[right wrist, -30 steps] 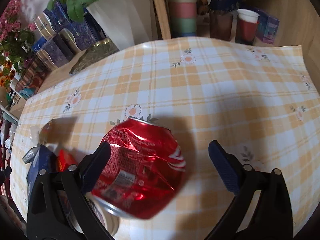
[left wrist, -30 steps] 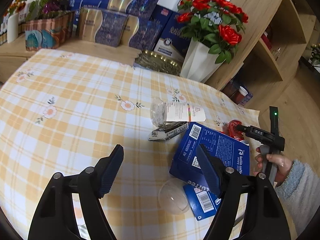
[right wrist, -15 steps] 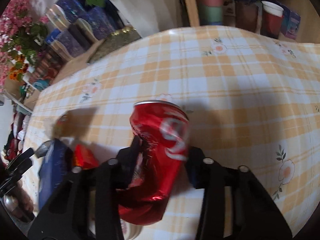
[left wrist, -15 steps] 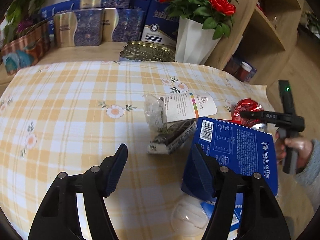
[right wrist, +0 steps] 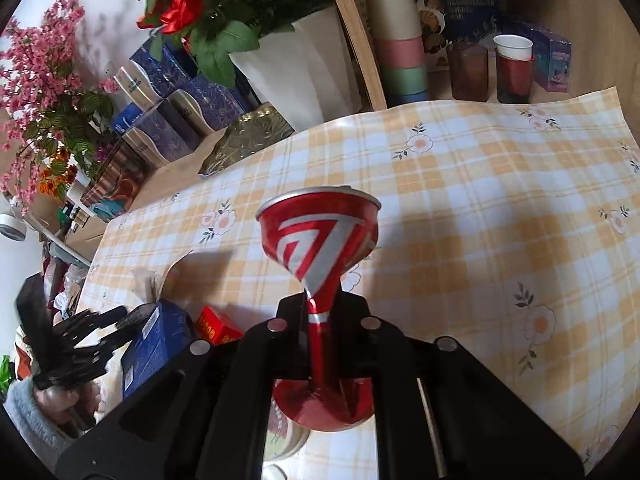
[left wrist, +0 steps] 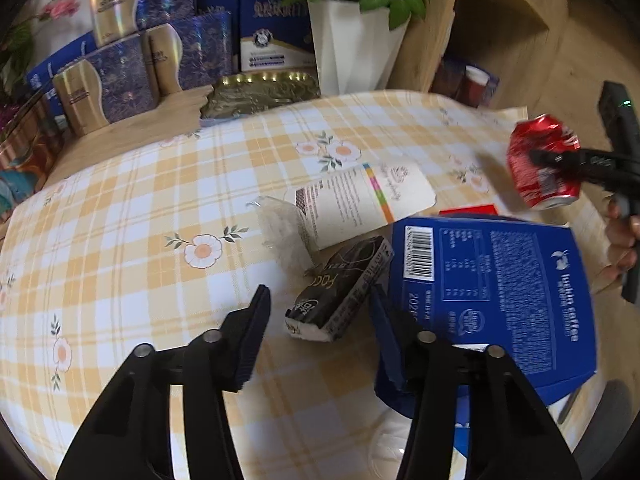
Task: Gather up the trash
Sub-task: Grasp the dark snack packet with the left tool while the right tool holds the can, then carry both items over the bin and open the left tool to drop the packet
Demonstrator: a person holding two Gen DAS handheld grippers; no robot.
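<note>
Right wrist view: my right tongs [right wrist: 320, 328] are clamped on the red can [right wrist: 320, 240], its waist crushed flat between the pads, lifted clear of the tabletop [right wrist: 480, 200], presumably so it packs small. Left tongs [left wrist: 316, 320] hang apart and closing, pads not touching the dark snack wrapper [left wrist: 340, 292] lying between them, its far end tucked under the white label packet [left wrist: 360, 200]. Blue coffee box [left wrist: 500, 292] sits just right of those tongs.
</note>
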